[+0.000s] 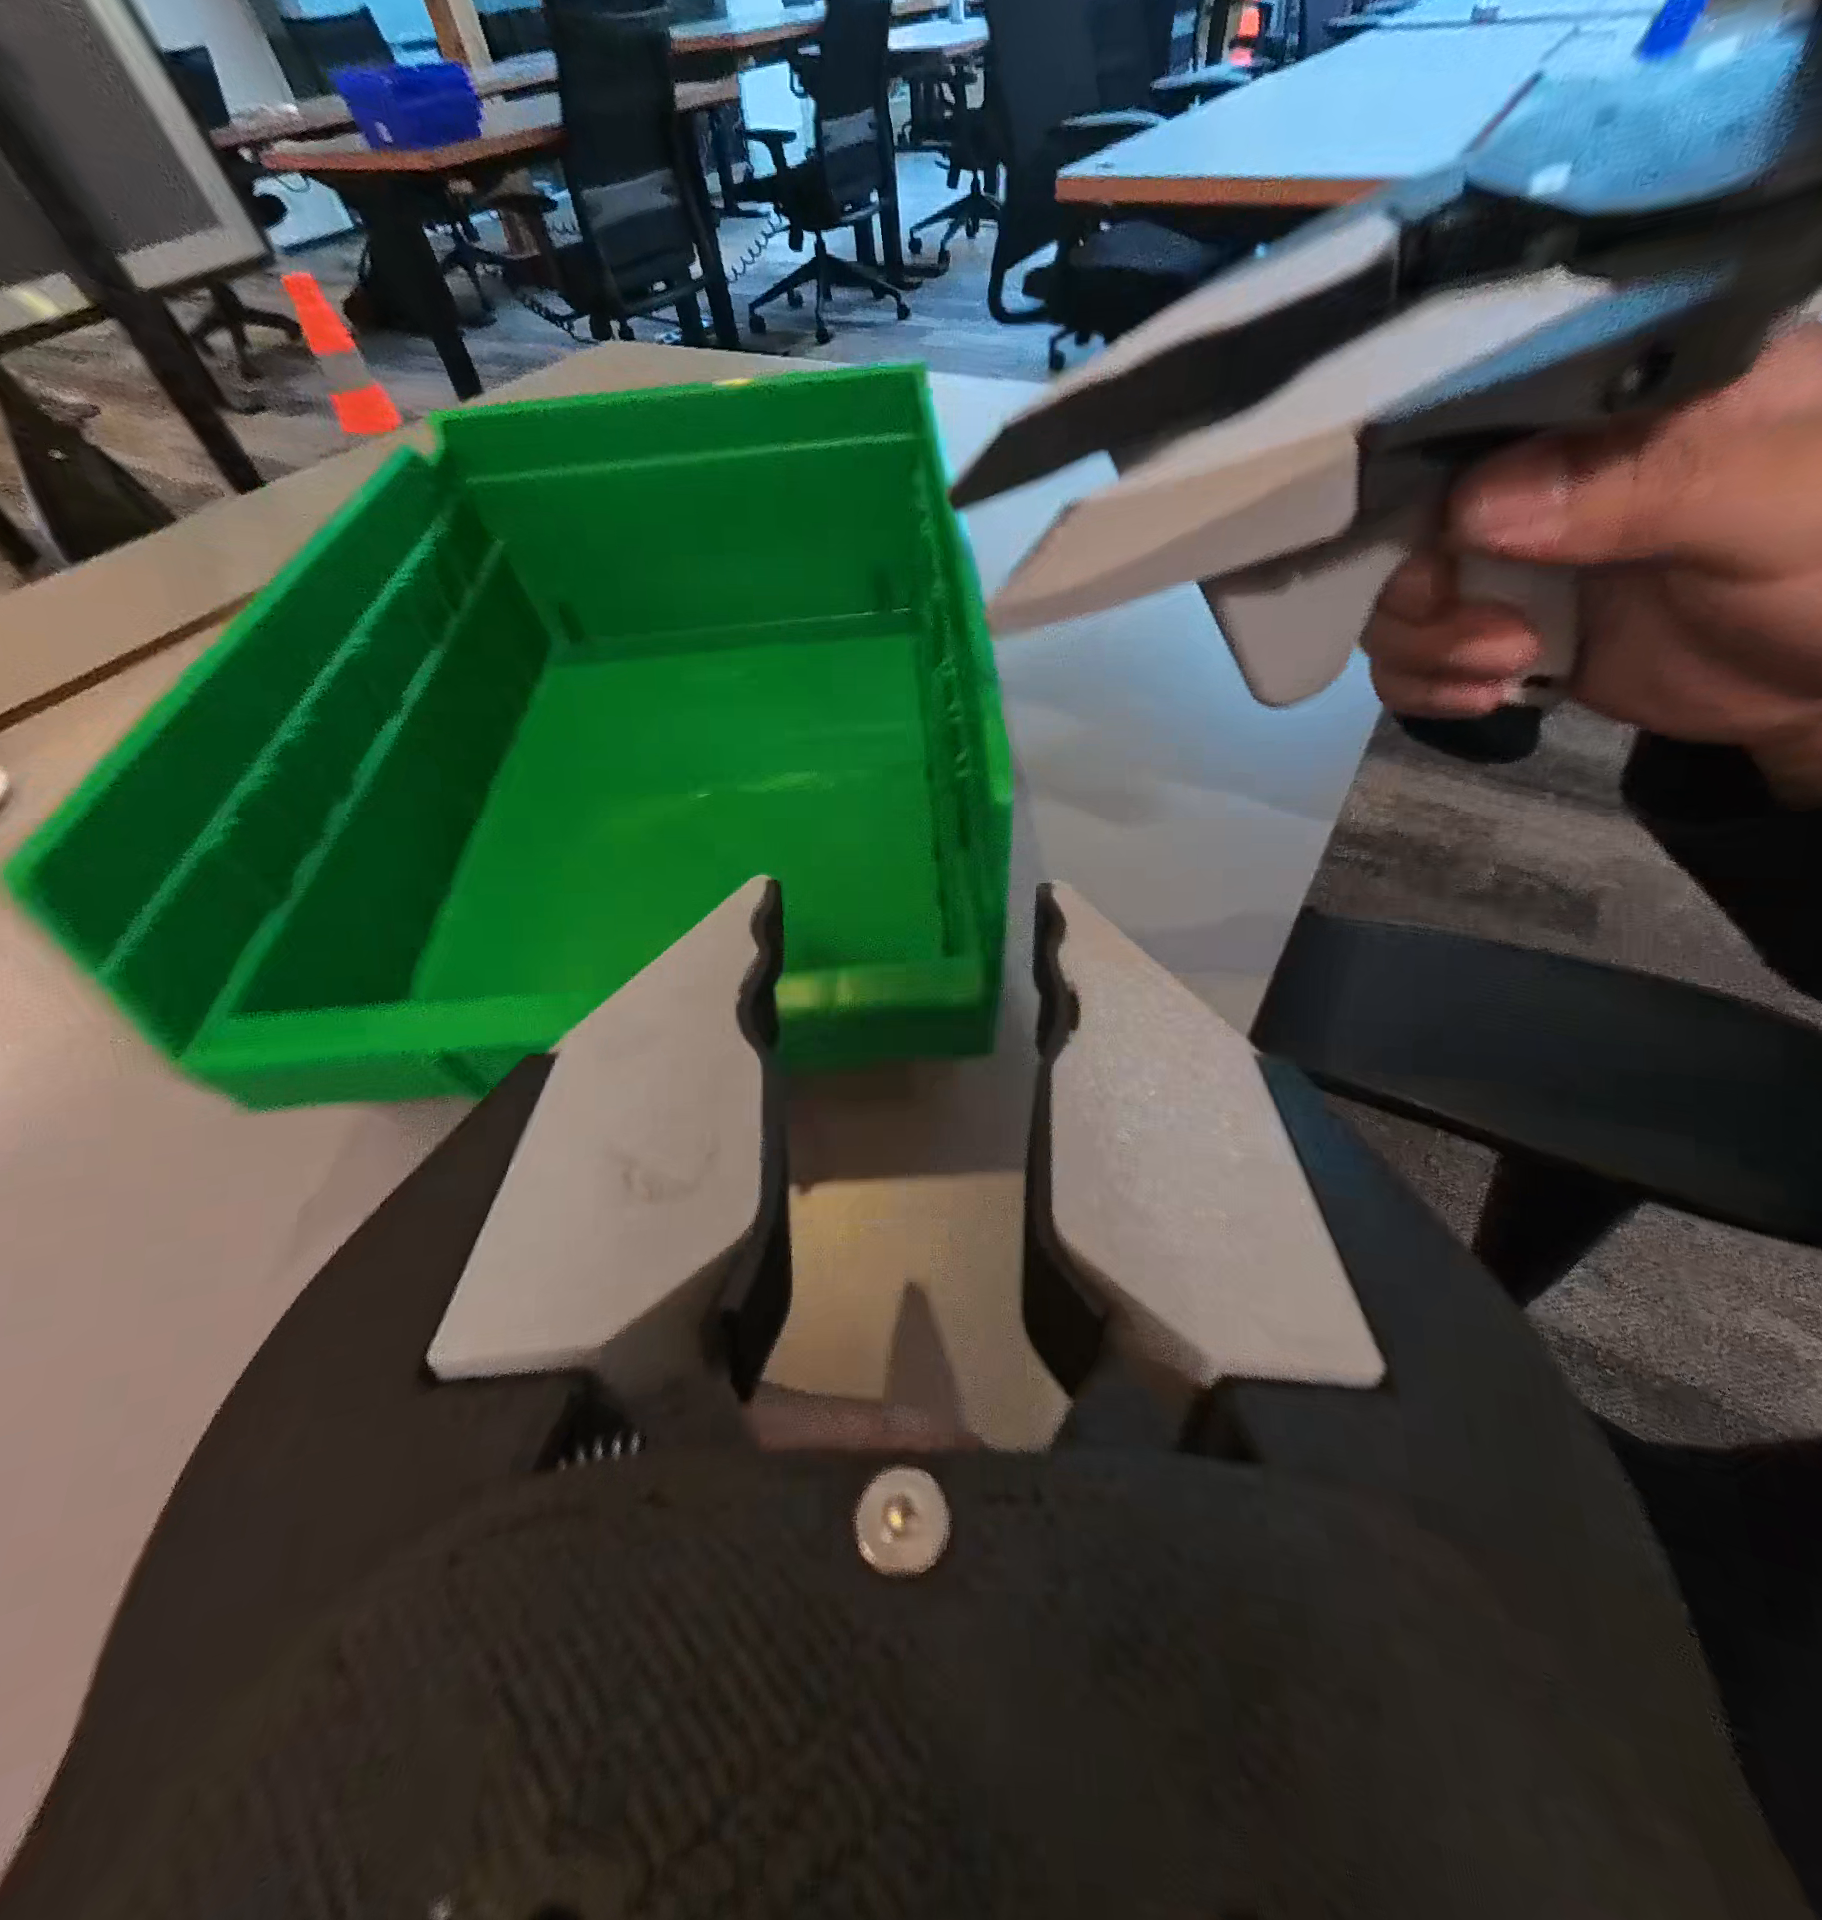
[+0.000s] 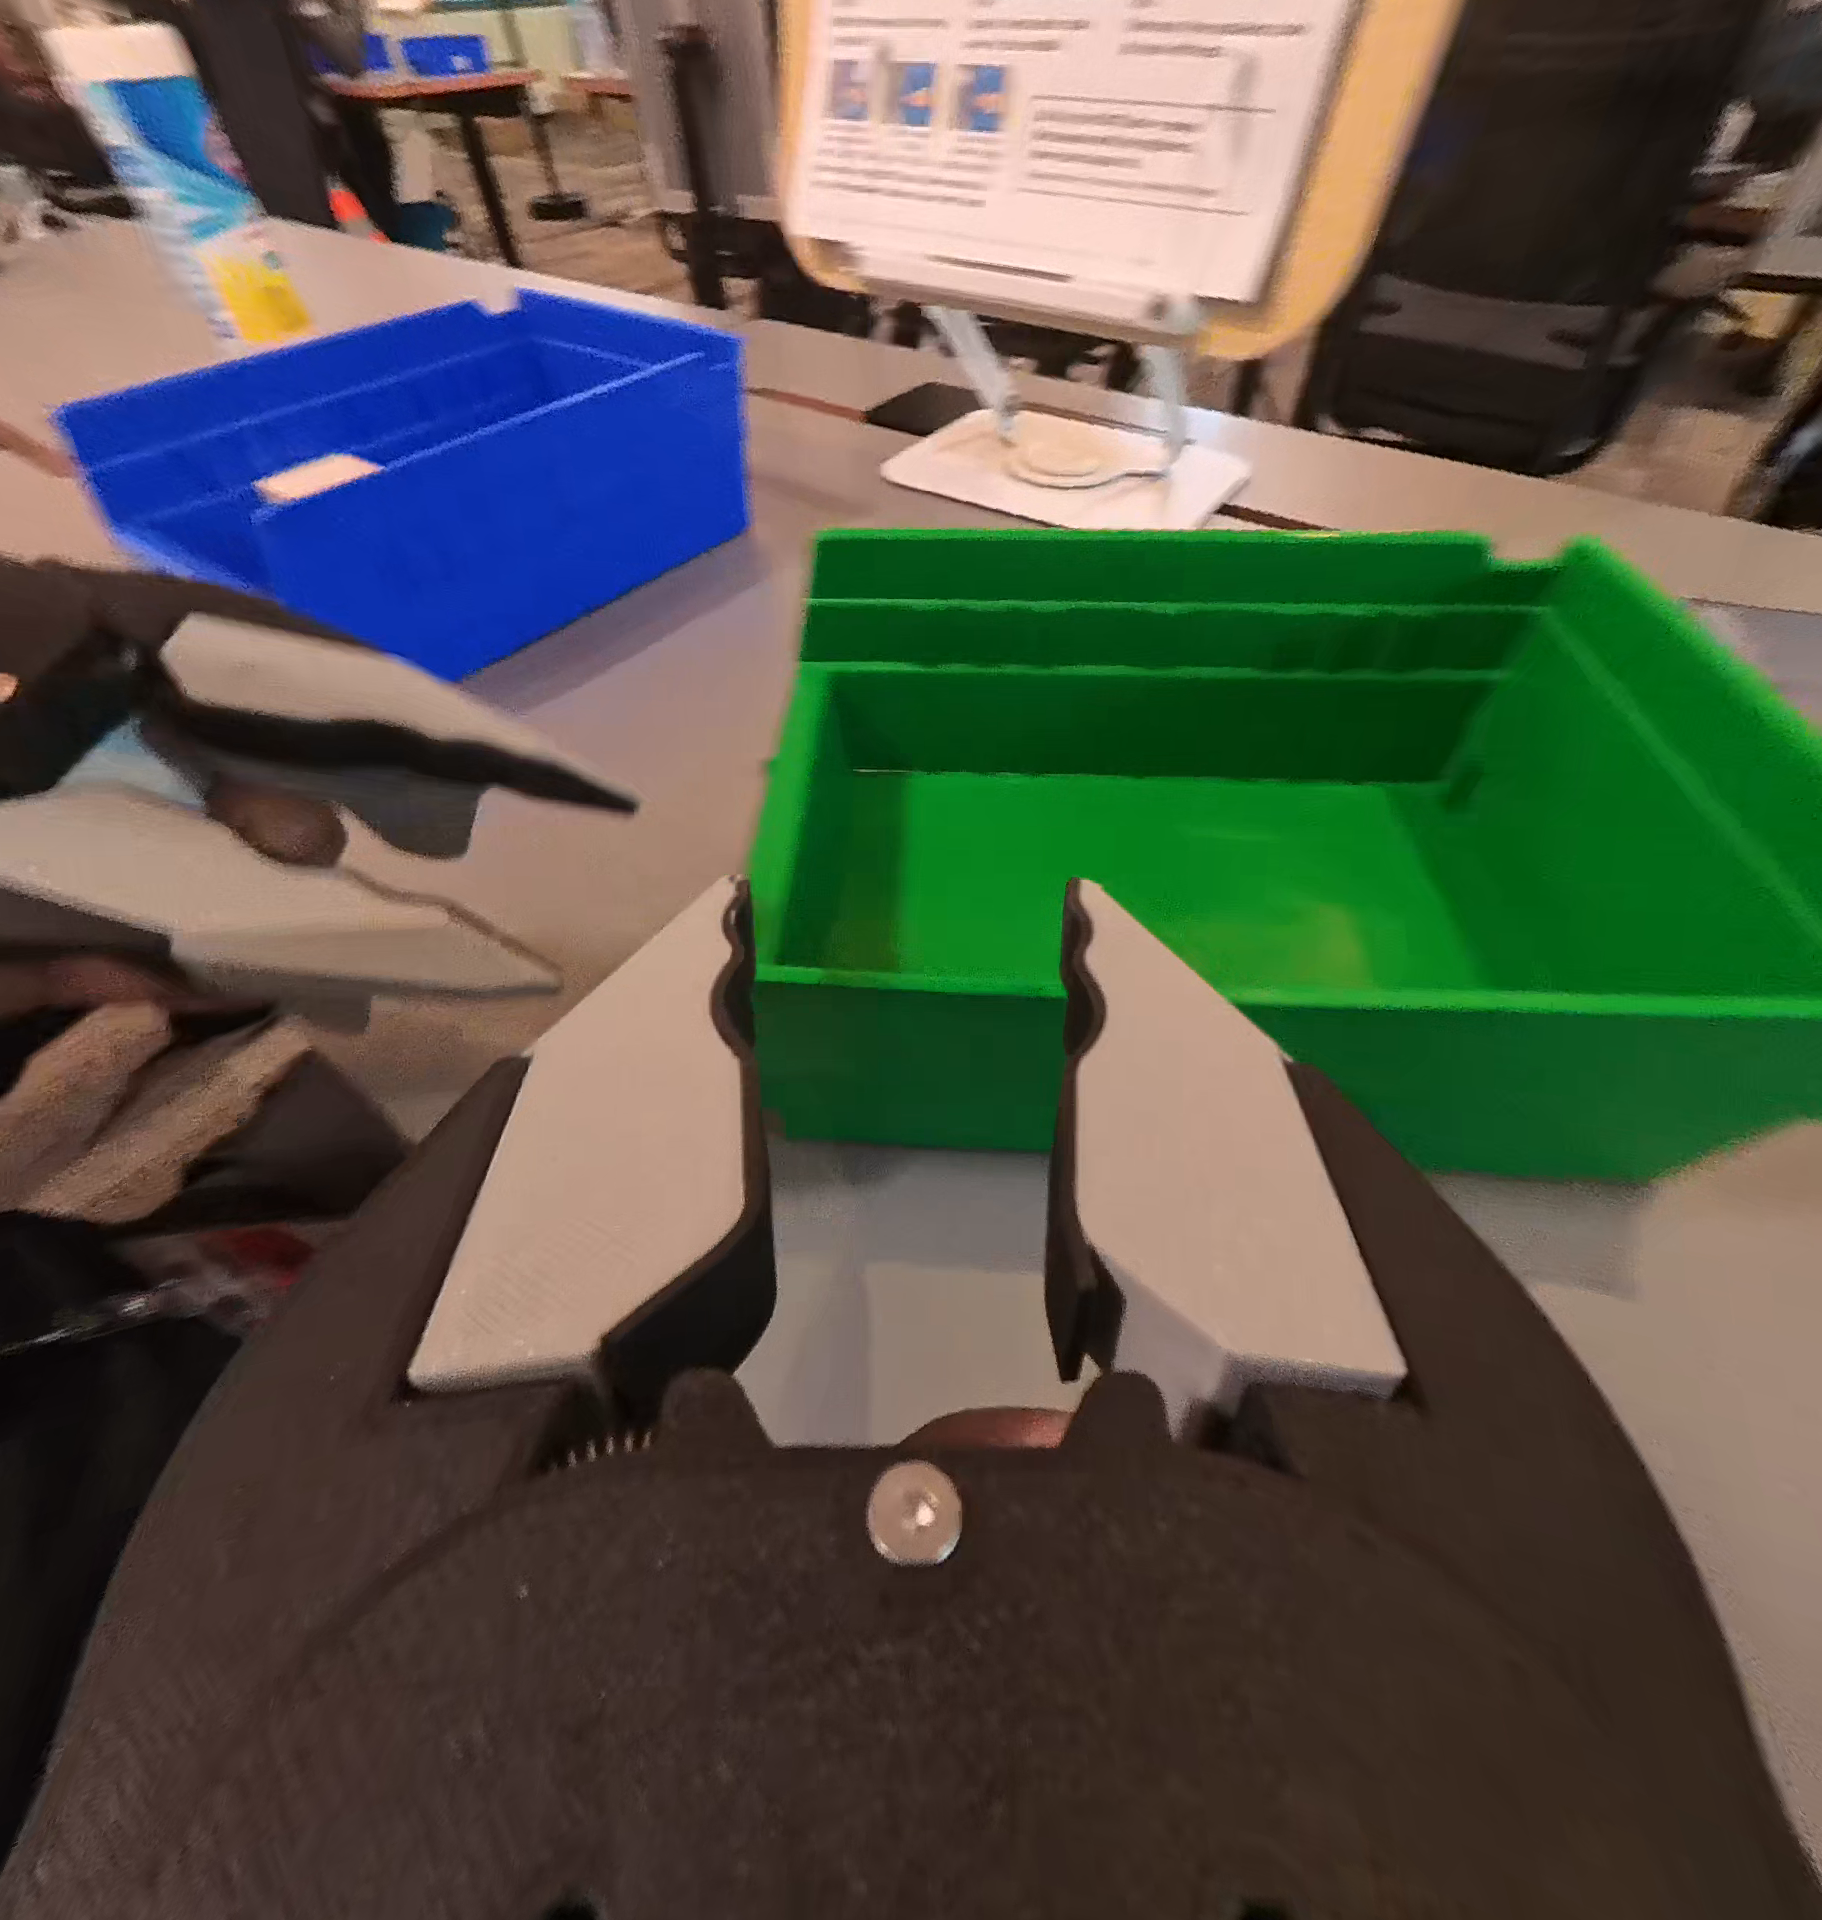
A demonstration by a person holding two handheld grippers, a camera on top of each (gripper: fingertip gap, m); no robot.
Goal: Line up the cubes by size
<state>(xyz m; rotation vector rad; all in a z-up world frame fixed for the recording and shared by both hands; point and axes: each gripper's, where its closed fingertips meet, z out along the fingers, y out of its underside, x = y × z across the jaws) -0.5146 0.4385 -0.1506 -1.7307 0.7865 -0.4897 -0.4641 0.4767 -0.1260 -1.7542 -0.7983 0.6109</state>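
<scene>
No cube shows plainly in either view. An empty green bin (image 1: 678, 520) stands on the grey table (image 1: 107, 1247). My left gripper (image 1: 907, 914) is open and empty just in front of the bin's near right corner. My right gripper (image 1: 980, 556), held by a hand, hovers open and empty off the bin's far right side. In the right wrist view my right gripper (image 2: 907, 904) is open and empty at the near left corner of the green bin (image 2: 1509, 1081). The left gripper (image 2: 590, 894) is to its left. A blue bin (image 2: 502, 561) holds a pale flat-topped piece (image 2: 315, 480); what it is I cannot tell.
A stand (image 2: 1068, 468) with a printed sheet stands behind the green bin. A white and blue container (image 2: 190, 156) is at the far left. The table's edge runs close on the right in the left wrist view, with a black chair (image 1: 1561, 1070) beyond. Desks, chairs and an orange cone (image 1: 341, 353) stand farther off.
</scene>
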